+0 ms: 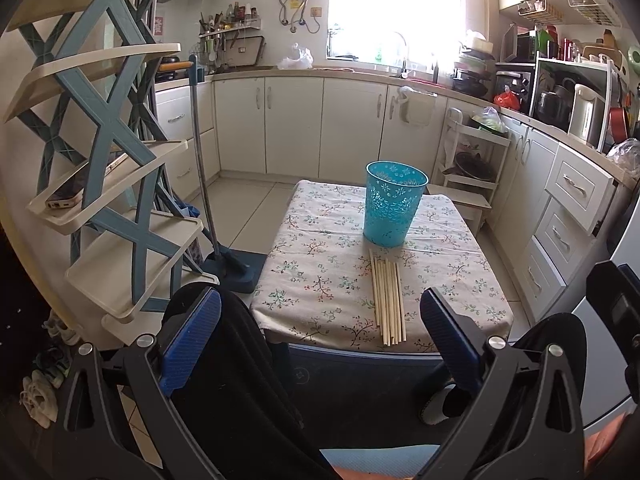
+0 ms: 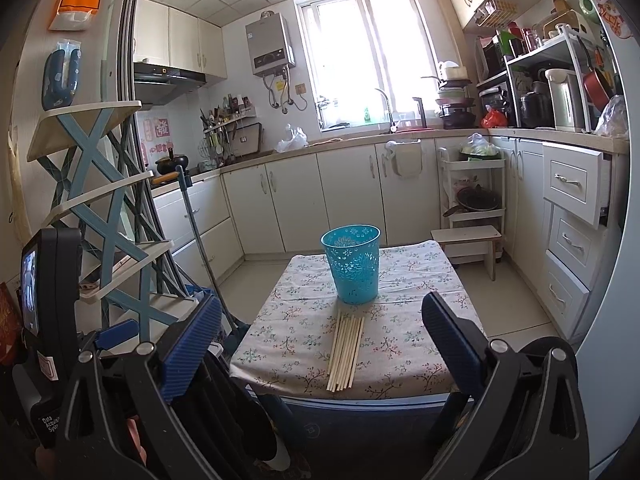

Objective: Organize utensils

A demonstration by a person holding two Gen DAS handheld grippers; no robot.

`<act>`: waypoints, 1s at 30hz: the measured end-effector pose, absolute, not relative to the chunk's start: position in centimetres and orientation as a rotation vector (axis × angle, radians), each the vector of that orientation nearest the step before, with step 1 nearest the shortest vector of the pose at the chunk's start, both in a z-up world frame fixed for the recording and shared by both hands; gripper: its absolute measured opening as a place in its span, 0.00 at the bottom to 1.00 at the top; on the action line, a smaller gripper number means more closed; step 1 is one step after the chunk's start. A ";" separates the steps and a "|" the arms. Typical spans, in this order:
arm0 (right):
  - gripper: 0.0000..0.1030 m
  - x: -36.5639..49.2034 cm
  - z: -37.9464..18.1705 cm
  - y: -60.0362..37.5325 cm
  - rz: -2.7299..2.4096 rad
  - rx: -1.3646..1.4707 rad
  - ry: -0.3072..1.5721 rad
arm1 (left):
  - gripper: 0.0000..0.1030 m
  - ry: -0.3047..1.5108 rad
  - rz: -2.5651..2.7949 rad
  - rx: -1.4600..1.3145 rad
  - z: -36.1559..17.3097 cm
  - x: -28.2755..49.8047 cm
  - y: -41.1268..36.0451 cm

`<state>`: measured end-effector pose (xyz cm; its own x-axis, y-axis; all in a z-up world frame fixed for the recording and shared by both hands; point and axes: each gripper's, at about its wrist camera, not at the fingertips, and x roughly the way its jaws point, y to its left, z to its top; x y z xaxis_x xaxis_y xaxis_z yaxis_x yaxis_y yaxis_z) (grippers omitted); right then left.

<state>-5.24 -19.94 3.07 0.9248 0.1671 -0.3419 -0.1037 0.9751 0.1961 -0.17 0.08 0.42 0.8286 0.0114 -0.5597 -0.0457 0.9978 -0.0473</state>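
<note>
Several pale wooden chopsticks (image 1: 387, 300) lie side by side on a small table with a floral cloth (image 1: 320, 264), running toward me. A teal perforated bin (image 1: 393, 204) stands upright just behind them. My left gripper (image 1: 320, 344) is open and empty, held back from the table's near edge. In the right wrist view the chopsticks (image 2: 346, 350) and the bin (image 2: 354, 264) show on the cloth (image 2: 288, 320). My right gripper (image 2: 320, 344) is open and empty, also short of the near edge.
A blue and cream shelf rack (image 1: 116, 184) stands left of the table. A mop (image 1: 208, 184) leans beside it. White cabinets (image 1: 296, 124) line the back and right. A small white cart (image 2: 472, 188) and step stool (image 2: 468, 240) stand behind the table.
</note>
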 end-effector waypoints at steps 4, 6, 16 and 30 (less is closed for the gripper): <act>0.93 -5.2 2.9 -19.9 0.140 0.176 0.369 | 0.94 0.593 0.030 -0.059 0.4 -0.2 0.1; 0.93 -5.2 2.8 -19.9 0.141 0.175 0.372 | 0.94 0.594 0.030 -0.059 0.4 -0.2 0.1; 0.93 -5.2 2.6 -19.9 0.141 0.176 0.376 | 0.94 0.598 0.032 -0.062 0.0 -0.2 0.2; 0.93 -3.4 1.2 -19.5 0.127 0.174 0.419 | 0.94 0.643 0.041 -0.069 -1.0 1.5 -0.2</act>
